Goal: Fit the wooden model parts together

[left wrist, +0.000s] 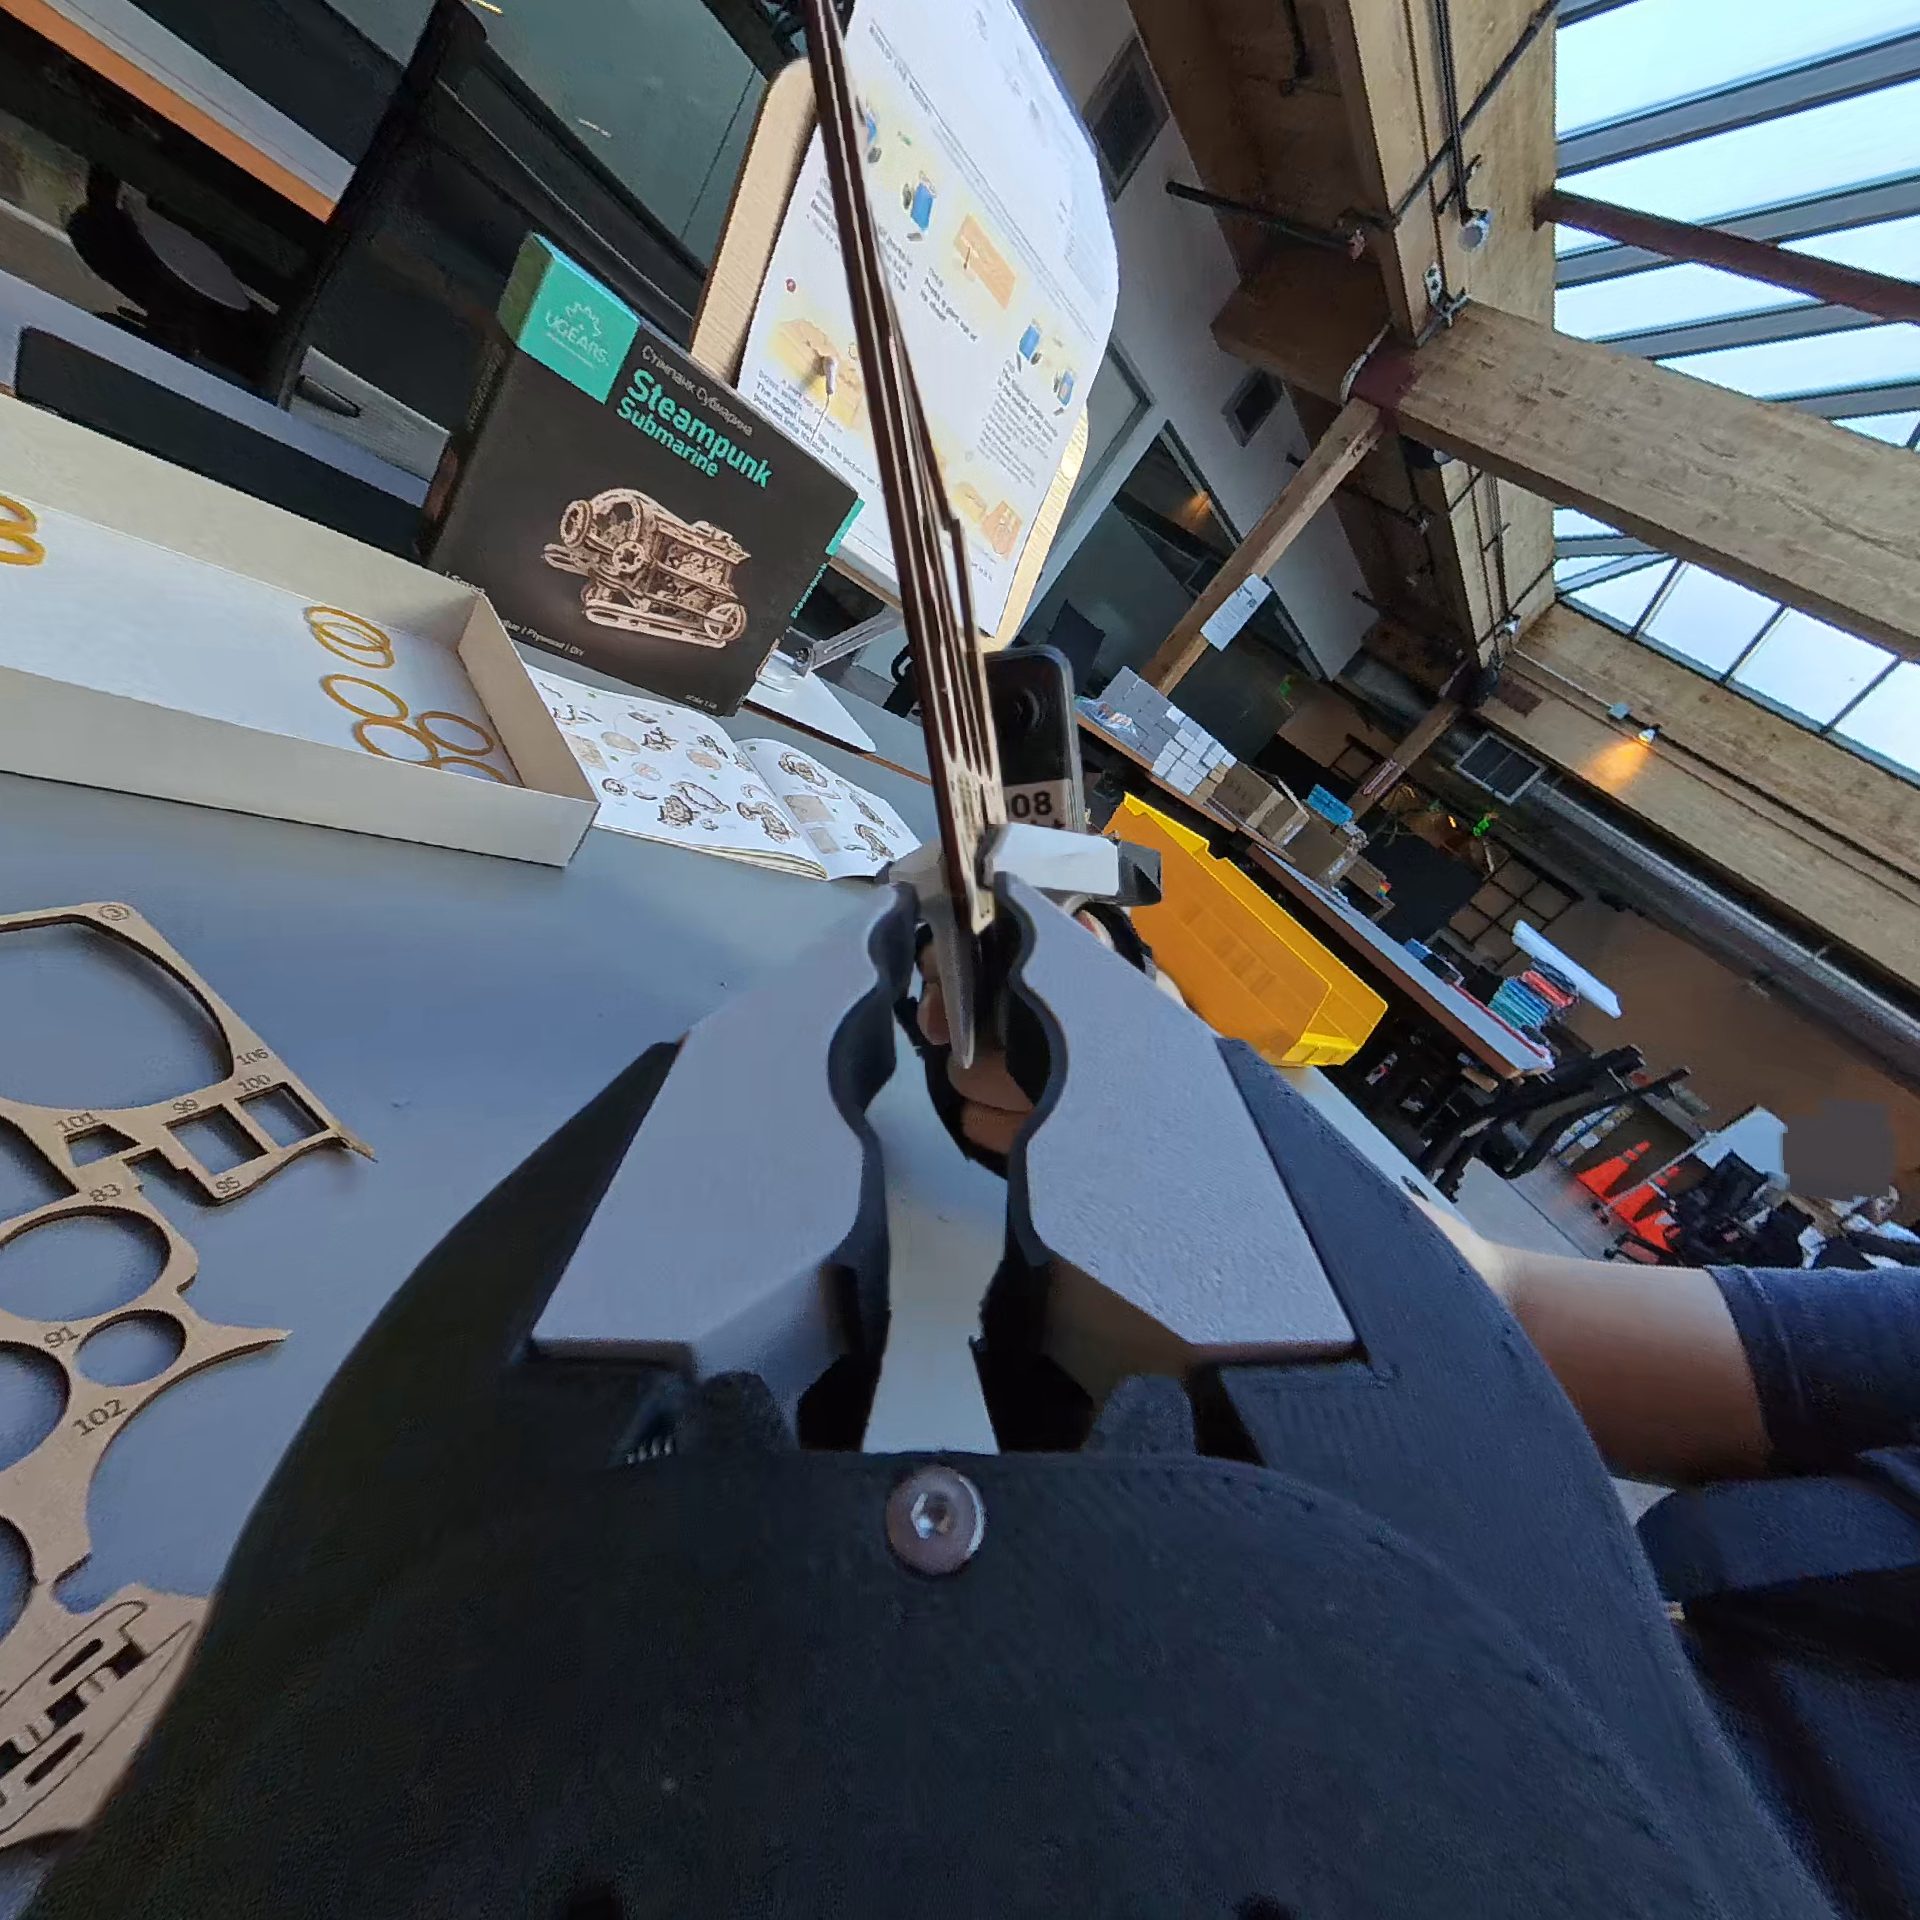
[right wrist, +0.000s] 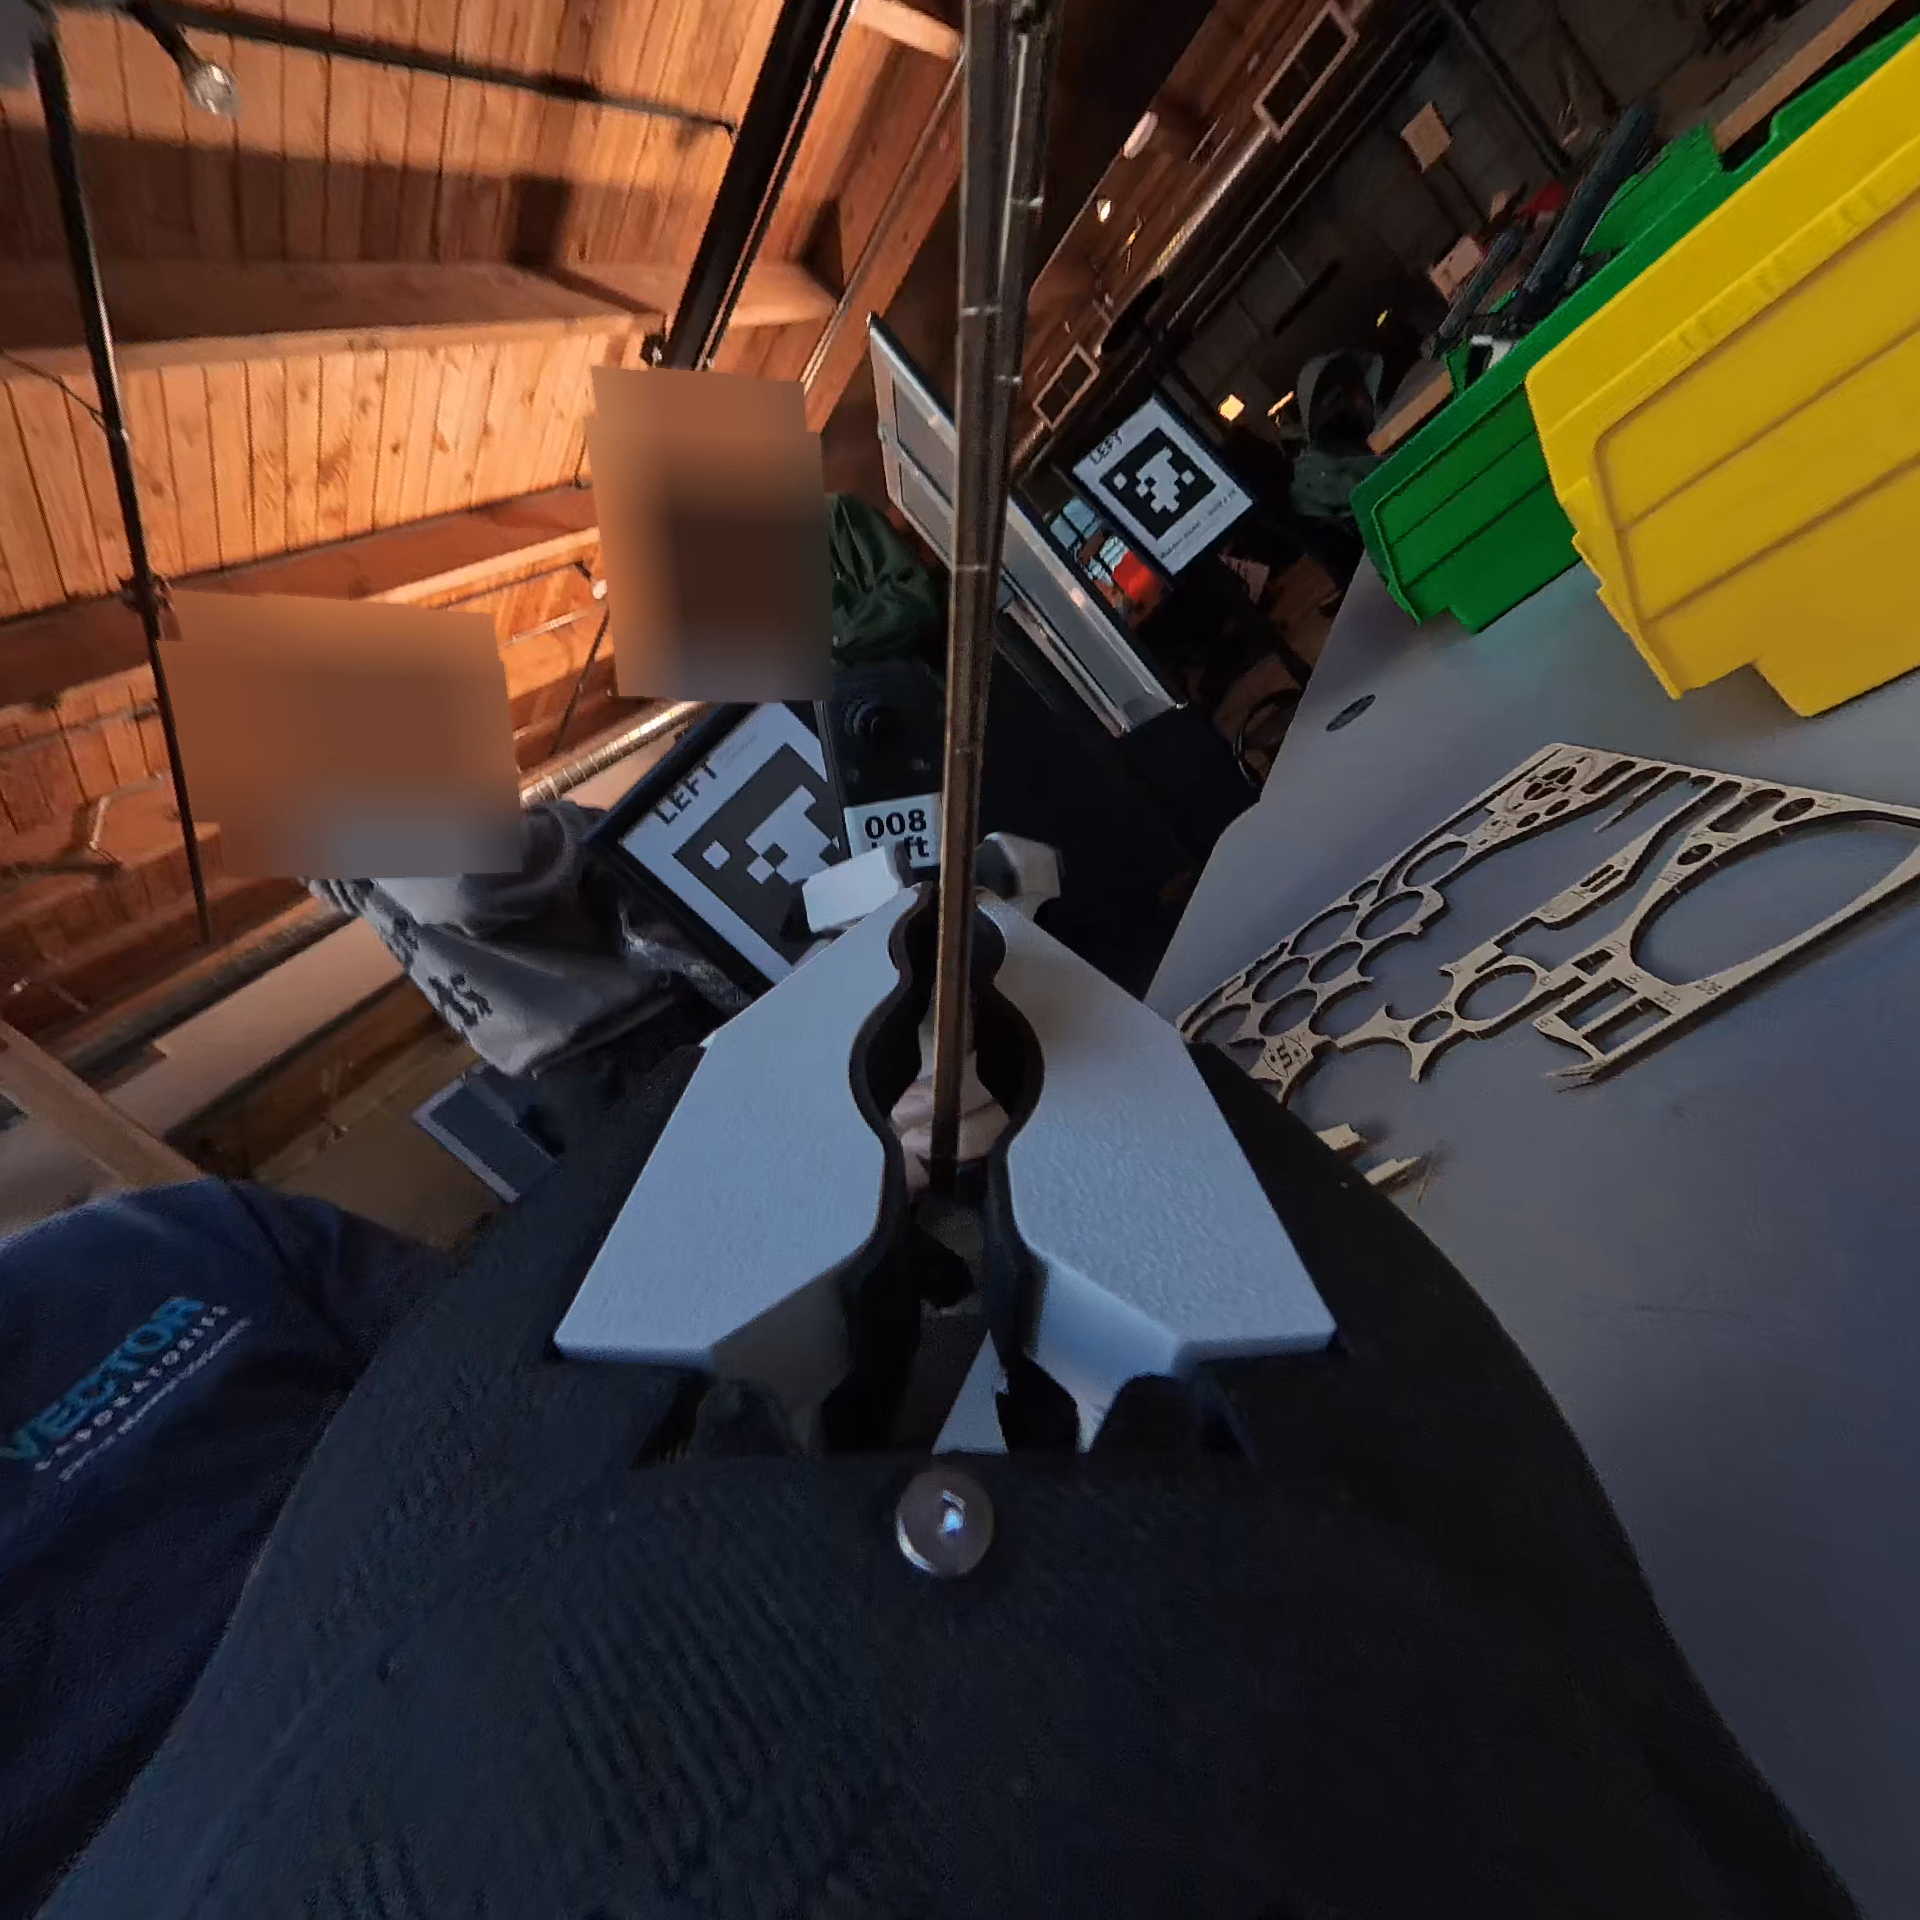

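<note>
Two claws, two wooden sheets, one box

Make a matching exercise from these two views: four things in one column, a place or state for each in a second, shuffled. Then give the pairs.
Things
1. wooden sheet
2. rubber bands
3. yellow bin
4. instruction booklet

Places or states
A. lying in the shallow white tray
B. open flat on the grey table
C. next to a green bin
D. held edge-on by the left gripper and the right gripper

Pairs: 1-D, 2-A, 3-C, 4-B
</note>
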`<action>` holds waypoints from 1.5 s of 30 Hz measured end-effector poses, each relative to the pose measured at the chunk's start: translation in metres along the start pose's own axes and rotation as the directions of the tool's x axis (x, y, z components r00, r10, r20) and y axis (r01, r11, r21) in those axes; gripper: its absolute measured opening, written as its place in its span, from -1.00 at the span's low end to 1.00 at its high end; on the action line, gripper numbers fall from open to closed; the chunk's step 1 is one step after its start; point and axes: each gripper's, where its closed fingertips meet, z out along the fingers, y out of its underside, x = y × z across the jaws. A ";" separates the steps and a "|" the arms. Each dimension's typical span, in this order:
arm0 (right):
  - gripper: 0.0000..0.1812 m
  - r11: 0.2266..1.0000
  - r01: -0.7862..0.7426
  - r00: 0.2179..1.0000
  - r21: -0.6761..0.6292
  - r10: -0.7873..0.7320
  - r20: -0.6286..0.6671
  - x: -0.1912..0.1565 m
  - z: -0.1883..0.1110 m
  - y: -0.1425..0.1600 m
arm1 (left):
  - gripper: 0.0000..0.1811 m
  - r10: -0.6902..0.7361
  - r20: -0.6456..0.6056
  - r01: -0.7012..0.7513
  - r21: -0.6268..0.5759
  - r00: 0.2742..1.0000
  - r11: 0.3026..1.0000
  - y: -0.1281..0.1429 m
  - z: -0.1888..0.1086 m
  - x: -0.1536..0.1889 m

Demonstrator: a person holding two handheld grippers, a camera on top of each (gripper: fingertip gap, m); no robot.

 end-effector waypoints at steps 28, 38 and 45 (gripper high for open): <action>-0.72 0.997 0.035 0.996 0.075 -0.029 -0.078 -0.010 -0.038 0.017 | -1.00 -0.141 -0.102 0.154 0.134 0.985 0.979 -0.008 0.016 0.012; -0.89 0.980 0.088 0.989 0.178 -0.065 -0.130 -0.015 -0.051 0.020 | -1.00 -0.108 -0.099 0.119 0.123 0.989 0.985 0.014 0.032 0.024; -0.99 0.991 0.115 0.990 0.068 -0.109 -0.086 -0.031 -0.049 0.022 | -0.89 -0.126 -0.253 0.158 0.113 0.959 0.981 0.013 0.031 0.042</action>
